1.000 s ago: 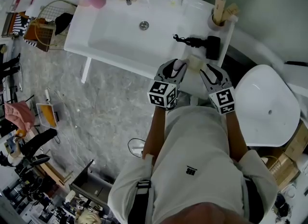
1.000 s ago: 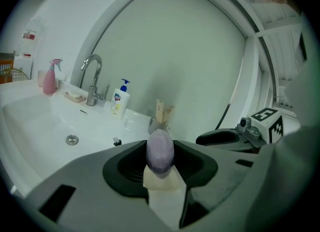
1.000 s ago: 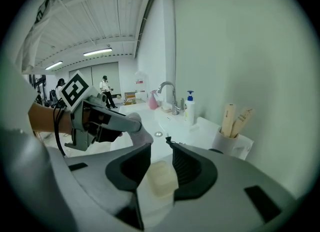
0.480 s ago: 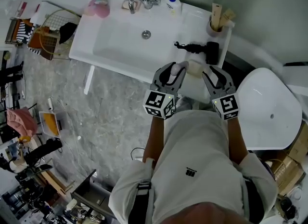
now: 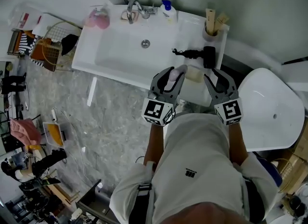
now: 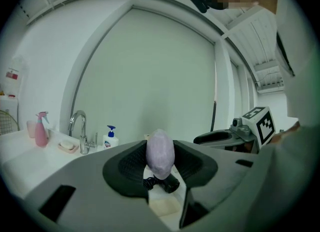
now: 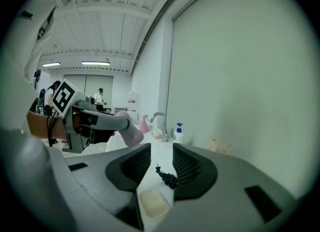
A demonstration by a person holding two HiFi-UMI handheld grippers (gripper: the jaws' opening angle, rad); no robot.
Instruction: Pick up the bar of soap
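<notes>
A cream rectangular bar of soap (image 5: 193, 73) lies on the white counter (image 5: 192, 20) right of the sink basin, near the front edge. It shows low in the left gripper view (image 6: 165, 203) and in the right gripper view (image 7: 152, 203). My left gripper (image 5: 174, 71) is shut on a pale lilac oval object (image 6: 160, 153), held just left of the soap; the same lilac object (image 7: 131, 132) shows from the right gripper. My right gripper (image 5: 216, 78) stands open just right of the soap, with nothing between its fingers (image 7: 161, 163).
A black hair dryer (image 5: 199, 53) with its cord lies just behind the soap. Tap (image 5: 132, 8), pump bottle (image 5: 167, 10), pink spray bottle (image 5: 98, 18) and a cup of brushes (image 5: 210, 25) line the back. A white rounded fixture (image 5: 269, 107) stands at right.
The head view has shifted, so the sink sits lower in the picture. Both grippers stay over the counter's front edge on either side of the soap; the left still holds the lilac object.
</notes>
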